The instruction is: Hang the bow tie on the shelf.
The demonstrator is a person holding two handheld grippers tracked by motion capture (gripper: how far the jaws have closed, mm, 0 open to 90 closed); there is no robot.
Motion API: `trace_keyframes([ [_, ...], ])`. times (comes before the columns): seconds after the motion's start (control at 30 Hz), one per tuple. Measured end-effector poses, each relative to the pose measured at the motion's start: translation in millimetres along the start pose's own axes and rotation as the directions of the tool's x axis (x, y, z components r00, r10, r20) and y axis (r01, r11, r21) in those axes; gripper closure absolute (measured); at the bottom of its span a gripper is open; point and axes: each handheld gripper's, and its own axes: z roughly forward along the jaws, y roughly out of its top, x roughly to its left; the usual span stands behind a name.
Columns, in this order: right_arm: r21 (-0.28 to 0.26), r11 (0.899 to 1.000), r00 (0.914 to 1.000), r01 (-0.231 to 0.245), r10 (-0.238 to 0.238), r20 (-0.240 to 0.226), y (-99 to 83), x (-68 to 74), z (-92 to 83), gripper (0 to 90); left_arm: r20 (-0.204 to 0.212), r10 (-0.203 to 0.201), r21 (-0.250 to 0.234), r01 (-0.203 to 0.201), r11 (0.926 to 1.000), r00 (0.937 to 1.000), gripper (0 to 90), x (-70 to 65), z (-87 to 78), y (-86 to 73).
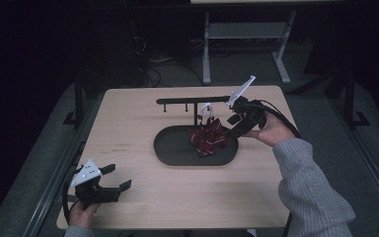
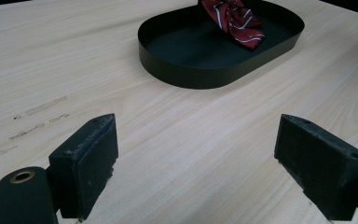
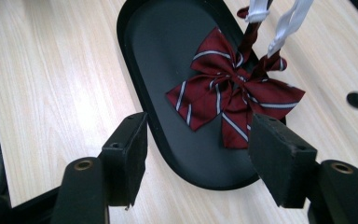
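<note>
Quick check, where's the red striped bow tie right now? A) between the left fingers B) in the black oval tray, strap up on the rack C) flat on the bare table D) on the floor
B: the bow tie lies in the tray, and its white strap runs up toward the rack; both grippers are open and off it.

Seen from above the person's side, the high view looks forward and down across the whole wooden desk (image 1: pixel 143 192), with the dark oval tray (image 1: pixel 170 148) near its middle and a dim floor beyond the far edge. The left gripper view sits low and close over the desk's near left corner, facing along its own two jaws toward the tray (image 2: pixel 186 74), well off. The right gripper view hangs near the tray's (image 3: pixel 140 51) right end, looking down on the striped red bow tie (image 3: pixel 228 95). All three share tray and bow.
</note>
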Motion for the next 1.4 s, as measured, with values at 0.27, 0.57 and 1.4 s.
trace_keyframes([
  [0.27, -0.016, 1.0, 0.9999, -0.005, 0.004, -0.012, -12.0, 3.6, 2.7, 36.1, -0.001, 0.001, 0.002, -0.001, 1.0, 1.0, 13.1, -0.3, -0.1, 0.0],
  [0.57, -0.02, 1.0, 0.9996, -0.023, 0.023, -0.017, -31.2, 5.9, 6.7, 35.7, -0.002, -0.006, -0.001, 0.006, 1.0, 1.0, 13.1, -1.2, 0.5, -0.1],
  [1.4, -0.035, 0.997, 0.9971, -0.073, 0.072, -0.027, -74.7, 16.2, 19.2, 33.6, -0.005, -0.003, 0.002, 0.003, 1.0, 1.0, 13.1, -1.7, 0.7, -0.5],
])
